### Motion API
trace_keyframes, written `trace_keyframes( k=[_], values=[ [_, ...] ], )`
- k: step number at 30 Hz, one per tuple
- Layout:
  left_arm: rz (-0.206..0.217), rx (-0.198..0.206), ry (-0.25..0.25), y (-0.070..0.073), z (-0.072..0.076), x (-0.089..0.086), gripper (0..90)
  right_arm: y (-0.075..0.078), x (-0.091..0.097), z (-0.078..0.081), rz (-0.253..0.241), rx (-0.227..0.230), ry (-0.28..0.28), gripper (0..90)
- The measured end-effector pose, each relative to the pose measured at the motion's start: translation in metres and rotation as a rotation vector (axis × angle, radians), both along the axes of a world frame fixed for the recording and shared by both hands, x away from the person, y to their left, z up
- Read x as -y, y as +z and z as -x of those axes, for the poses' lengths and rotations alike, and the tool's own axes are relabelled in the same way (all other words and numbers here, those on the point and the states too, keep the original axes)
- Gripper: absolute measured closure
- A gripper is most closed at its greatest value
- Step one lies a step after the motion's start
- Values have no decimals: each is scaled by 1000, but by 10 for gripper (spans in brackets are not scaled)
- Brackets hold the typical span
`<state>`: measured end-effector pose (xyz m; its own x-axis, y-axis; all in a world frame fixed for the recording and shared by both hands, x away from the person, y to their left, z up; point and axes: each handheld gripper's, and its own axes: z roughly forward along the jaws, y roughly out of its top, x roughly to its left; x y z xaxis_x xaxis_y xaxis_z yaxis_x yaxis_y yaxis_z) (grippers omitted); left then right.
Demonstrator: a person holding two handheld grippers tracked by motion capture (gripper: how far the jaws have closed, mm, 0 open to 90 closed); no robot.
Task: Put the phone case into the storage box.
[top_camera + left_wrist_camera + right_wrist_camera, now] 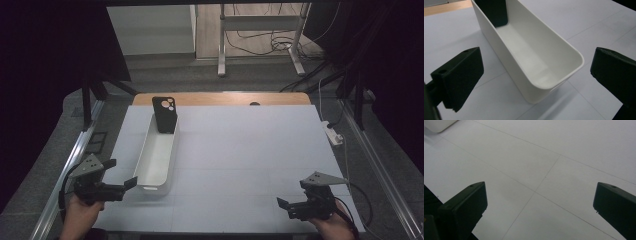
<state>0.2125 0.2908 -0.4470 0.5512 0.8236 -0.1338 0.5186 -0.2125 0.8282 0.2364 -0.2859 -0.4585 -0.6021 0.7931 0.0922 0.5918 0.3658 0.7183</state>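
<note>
High view shows a long, narrow white bin (156, 157) lying lengthwise near the left edge of the bench (240, 160), its near end close to the front left corner. It is smooth, glossy plastic with thin walls, rounded corners and a slightly flared rim. A black phone case (165, 114) stands upright in its far end, leaning on the end wall; it is matt, flat and rectangular with rounded corners, and round pale cut-outs sit near its top.

Bench top is a pale grey, smooth sheet crossed by faint straight seams, with a strip of light wood along the far edge.

Just beside the bin's near end, the left gripper (121, 174) hovers with its jaws spread wide and nothing between them. From the left gripper view (534, 75), the blocky matt black jaws stand to either side of the bin's (531, 52) rounded near end, apart from its walls.

Near the front right corner, the right gripper (283, 204) is held over bare bench, well apart from the bin. Its jaws are also wide open and hold nothing; the right gripper view (540, 202) has only the seamed grey surface between them.
</note>
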Motion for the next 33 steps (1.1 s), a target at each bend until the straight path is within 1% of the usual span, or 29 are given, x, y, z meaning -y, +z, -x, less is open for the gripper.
trace_keyframes(
  k=[7, 10, 15, 33],
  values=[
    [-1, 1, 16, -3, 12, -6, 0, 0, 0, 0, 2, 0, -1, 0],
    [3, -4, 22, -5, 15, -7, 0, 0, 0, 0, 2, 0, -2, 0],
    [-4, -9, 29, -7, 20, -9, 0, 0, 0, 0, 1, 0, -3, 0],
    [-63, -49, 53, -16, 33, -7, 0, 0, 0, 0, 1, -1, -9, 0]
  ],
)
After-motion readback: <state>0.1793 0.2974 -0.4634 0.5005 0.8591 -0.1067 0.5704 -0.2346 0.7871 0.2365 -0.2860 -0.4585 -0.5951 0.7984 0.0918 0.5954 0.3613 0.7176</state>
